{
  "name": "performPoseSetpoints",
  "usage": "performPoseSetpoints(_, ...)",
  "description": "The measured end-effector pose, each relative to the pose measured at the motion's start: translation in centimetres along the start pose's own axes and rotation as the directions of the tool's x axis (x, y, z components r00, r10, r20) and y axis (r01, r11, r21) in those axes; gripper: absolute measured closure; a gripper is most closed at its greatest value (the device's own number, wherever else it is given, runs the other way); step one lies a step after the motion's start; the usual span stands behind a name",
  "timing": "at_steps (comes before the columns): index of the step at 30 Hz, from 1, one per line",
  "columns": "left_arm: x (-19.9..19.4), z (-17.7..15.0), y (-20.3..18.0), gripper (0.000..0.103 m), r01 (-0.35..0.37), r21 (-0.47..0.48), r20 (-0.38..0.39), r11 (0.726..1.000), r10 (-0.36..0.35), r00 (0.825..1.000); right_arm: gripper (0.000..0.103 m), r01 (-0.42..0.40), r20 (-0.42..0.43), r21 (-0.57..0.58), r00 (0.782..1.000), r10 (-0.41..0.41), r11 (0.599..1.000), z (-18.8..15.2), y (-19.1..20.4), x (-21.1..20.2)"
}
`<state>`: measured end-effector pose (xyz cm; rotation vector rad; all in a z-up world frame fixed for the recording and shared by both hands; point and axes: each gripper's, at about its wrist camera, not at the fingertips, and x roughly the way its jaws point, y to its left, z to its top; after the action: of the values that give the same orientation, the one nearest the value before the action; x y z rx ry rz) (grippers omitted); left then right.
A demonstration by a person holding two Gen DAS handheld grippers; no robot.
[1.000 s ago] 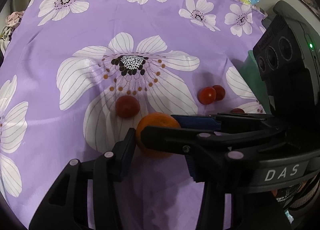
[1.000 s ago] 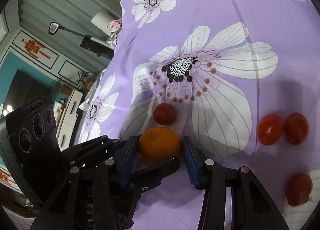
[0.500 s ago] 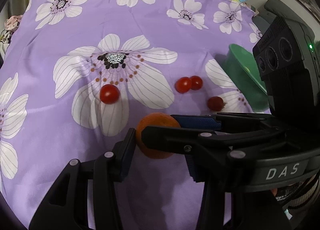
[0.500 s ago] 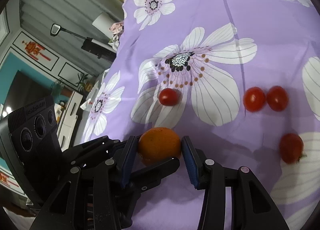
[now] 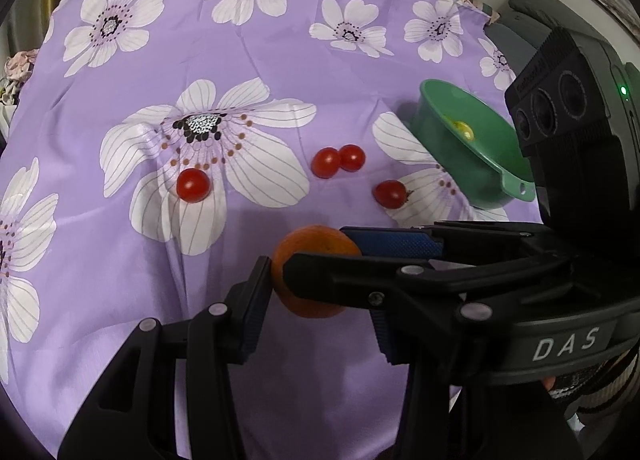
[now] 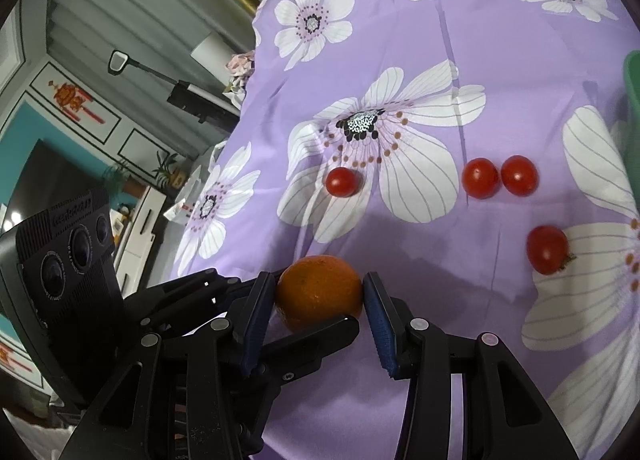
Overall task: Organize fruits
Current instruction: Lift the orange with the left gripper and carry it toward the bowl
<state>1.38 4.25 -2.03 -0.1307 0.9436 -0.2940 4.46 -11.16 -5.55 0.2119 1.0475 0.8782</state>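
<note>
A purple cloth [image 5: 280,71] printed with big white flowers covers the whole surface. Over its near part the two black grippers cross each other. The right gripper [image 6: 320,302] has its blue pads [image 6: 374,308] pressed on both sides of an orange [image 6: 319,291], so it is closed on the fruit. The left gripper [image 5: 316,300] reaches in from the other side with one pad [image 5: 256,300] against the orange [image 5: 308,244]; its other finger is hidden behind the right gripper's arm, so how far it is open and whether it truly grips cannot be told. At the right stands a green bowl [image 5: 436,127], tilted with its mouth facing up and left, a tab handle on its near rim and a small yellow thing [image 5: 464,129] inside. The orange is nearly round, slightly wider than tall, with no stem end showing; whether it touches the cloth cannot be told. Four cherry tomatoes lie beyond it: a touching pair [image 5: 338,161] in the middle, one alone [image 5: 193,185] on a flower petal at left, and one [image 5: 390,193] nearer the bowl, its stem pointing right.
</note>
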Motion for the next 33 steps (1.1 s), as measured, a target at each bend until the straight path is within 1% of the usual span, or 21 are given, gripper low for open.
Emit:
performPoseSetpoints(15,-1.1,-0.3,-2.4,0.058,-0.01,0.041,0.024,0.999,0.009,1.0,0.055,-0.01,0.06,0.003,0.998,0.01,1.0,-1.2,0.1,-2.5)
performPoseSetpoints(33,-1.0,0.8,-5.3,0.058,-0.008,0.096,0.032,0.995,0.005,0.999,0.056,-0.019,0.136,0.026,0.991,0.015,0.999,-1.7,-1.3,-5.5)
